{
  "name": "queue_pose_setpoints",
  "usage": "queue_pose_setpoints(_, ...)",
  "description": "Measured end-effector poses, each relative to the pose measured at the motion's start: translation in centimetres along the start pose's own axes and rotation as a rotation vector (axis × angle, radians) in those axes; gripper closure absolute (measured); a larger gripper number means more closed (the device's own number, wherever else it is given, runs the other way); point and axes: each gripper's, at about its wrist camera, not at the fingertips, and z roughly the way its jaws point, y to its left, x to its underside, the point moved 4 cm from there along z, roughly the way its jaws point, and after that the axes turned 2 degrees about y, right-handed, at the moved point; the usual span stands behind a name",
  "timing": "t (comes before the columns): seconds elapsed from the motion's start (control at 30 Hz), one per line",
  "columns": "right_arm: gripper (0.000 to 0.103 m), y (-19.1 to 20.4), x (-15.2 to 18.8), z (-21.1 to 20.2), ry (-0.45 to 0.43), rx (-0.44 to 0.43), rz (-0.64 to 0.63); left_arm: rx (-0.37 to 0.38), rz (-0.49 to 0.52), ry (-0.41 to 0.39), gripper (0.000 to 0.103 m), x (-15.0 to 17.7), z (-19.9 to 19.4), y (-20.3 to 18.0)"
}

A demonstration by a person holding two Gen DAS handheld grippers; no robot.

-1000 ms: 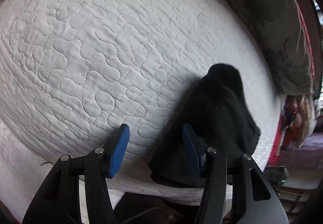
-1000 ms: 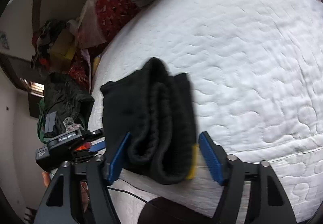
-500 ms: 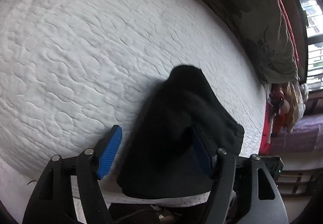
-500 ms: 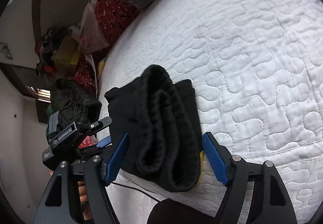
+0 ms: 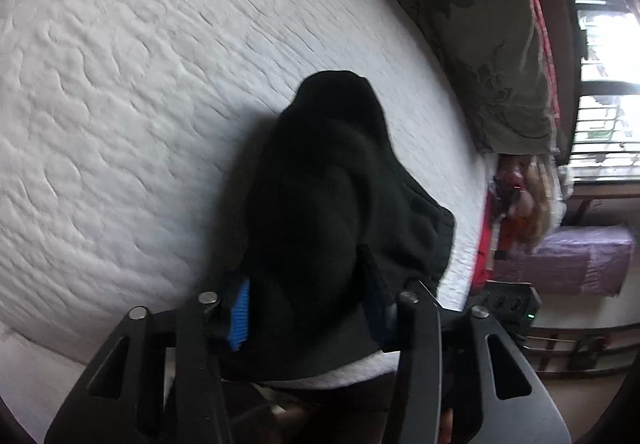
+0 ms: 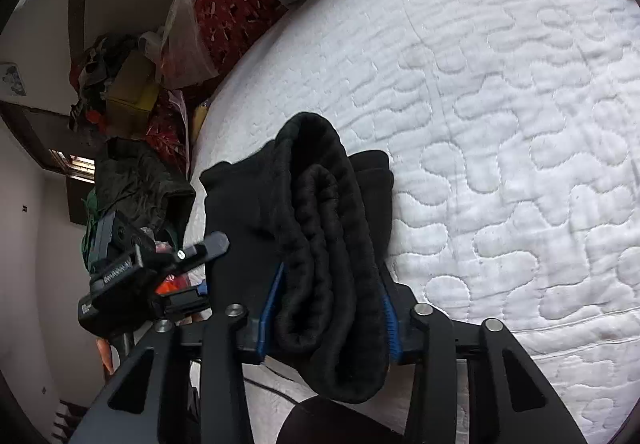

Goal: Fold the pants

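Note:
The black pants (image 5: 332,172) lie folded into a thick bundle near the edge of a white quilted bed (image 5: 140,84). My left gripper (image 5: 308,312) straddles one end of the bundle; its jaws are closing and the blue pads press into the cloth. In the right wrist view the pants (image 6: 316,180) show their stacked folded layers. There my right gripper (image 6: 330,316) is closing on the other end, with its blue pads pressing the layers on both sides. The left gripper's body (image 6: 132,268) shows at the left of that view.
An olive patterned pillow (image 5: 480,24) lies along the bed's far right side. Past the bed's edge stand piled bags and clothes (image 6: 132,92), a red patterned bundle (image 6: 232,12) and a purple covered bench (image 5: 580,260). The white quilt (image 6: 500,124) spreads wide beyond the pants.
Both grippers' jaws have narrowed from wide apart onto the pants. The left gripper has shifted right, from beside the bundle to around it. The right gripper has hardly moved.

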Motion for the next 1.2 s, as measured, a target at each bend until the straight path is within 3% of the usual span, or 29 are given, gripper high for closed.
queue_pose_setpoints(0.13,0.064,-0.5,-0.5,-2.5,-0.028,0.009,-0.002,0.052,0.063,0.031,0.064,1.8,0.6,-3.2)
queue_pose_setpoints(0.3,0.063,-3.7,-1.0,-4.8,-0.034,0.062,0.055,-0.102,0.071,0.055,0.064,2.5,3.8,-3.6)
queue_pose_setpoints(0.37,0.056,-4.5,-0.7,-4.5,-0.007,0.08,0.068,-0.097,0.056,0.057,0.064,2.7,4.1,-3.8)
queue_pose_setpoints(0.47,0.05,-4.2,-0.4,-4.9,-0.011,0.086,0.052,-0.108,0.095,0.007,0.064,2.8,1.6,-4.3)
queue_pose_setpoints(0.53,0.048,-3.5,-0.9,-6.3,-0.059,0.079,0.03,-0.144,0.155,-0.07,0.063,2.5,-1.0,-5.3)
queue_pose_setpoints(0.67,0.039,-1.6,-2.3,-7.9,-0.153,0.064,-0.047,-0.186,0.203,-0.16,0.04,0.3,-2.3,-8.2)
queue_pose_setpoints(0.83,0.041,0.8,-3.0,-5.2,-0.124,0.132,-0.132,-0.27,0.186,-0.077,0.04,-2.6,1.0,-8.0)
queue_pose_setpoints(0.9,0.047,1.1,-3.2,-4.5,-0.126,0.156,-0.142,-0.317,0.176,-0.054,0.04,-3.1,2.7,-7.7)
queue_pose_setpoints(0.97,0.074,1.3,-3.3,-4.4,-0.128,0.157,-0.168,-0.37,0.178,-0.066,0.046,-2.9,3.4,-7.3)
queue_pose_setpoints(1.03,0.09,0.9,-3.6,-4.4,-0.122,0.17,-0.175,-0.382,0.159,-0.066,0.06,-3.0,4.0,-6.4)
queue_pose_setpoints(1.2,0.091,-0.4,-3.9,-4.4,-0.108,0.161,-0.152,-0.319,0.042,-0.039,0.064,-3.8,5.4,-5.2)
